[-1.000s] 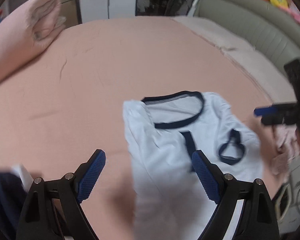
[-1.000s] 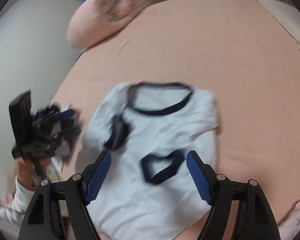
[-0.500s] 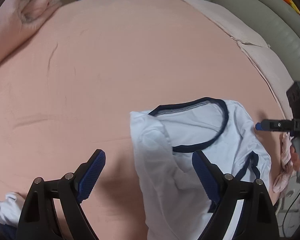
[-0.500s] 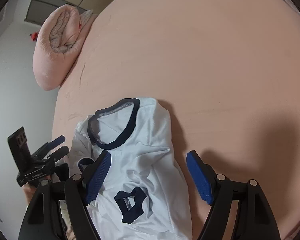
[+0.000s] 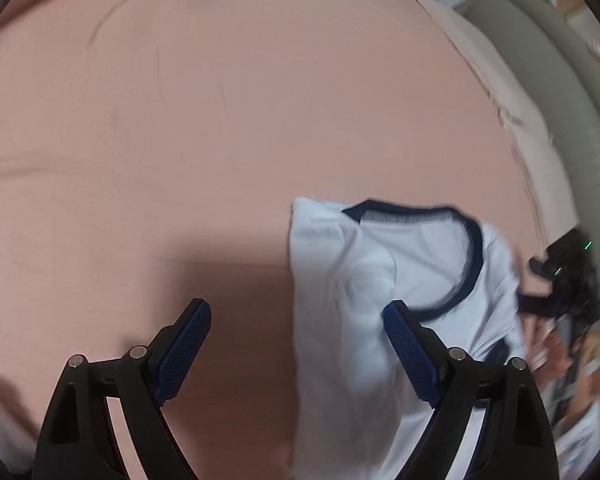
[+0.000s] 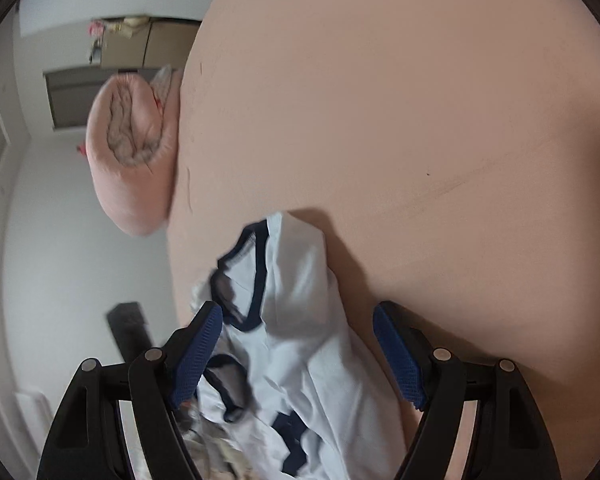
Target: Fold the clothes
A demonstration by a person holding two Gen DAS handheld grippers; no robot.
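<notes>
A white T-shirt (image 5: 364, 312) with a navy collar lies crumpled on the pink bed (image 5: 220, 120), folded over on itself. My left gripper (image 5: 296, 348) is open and empty, its right finger over the shirt's left part. In the right wrist view the same shirt (image 6: 296, 320) lies between the fingers of my open, empty right gripper (image 6: 298, 348), which also shows at the right edge of the left wrist view (image 5: 560, 292).
A rolled pink duvet (image 6: 136, 156) lies at the bed's left side, with a white wall and a cabinet (image 6: 140, 44) behind it. A grey-green padded headboard (image 5: 560, 100) runs along the right. More crumpled clothes (image 6: 208, 444) lie by the shirt's lower edge.
Both grippers have come lower and closer to the shirt and tilted. The right wrist view has swung so the shirt sits between its fingers. Both stay open.
</notes>
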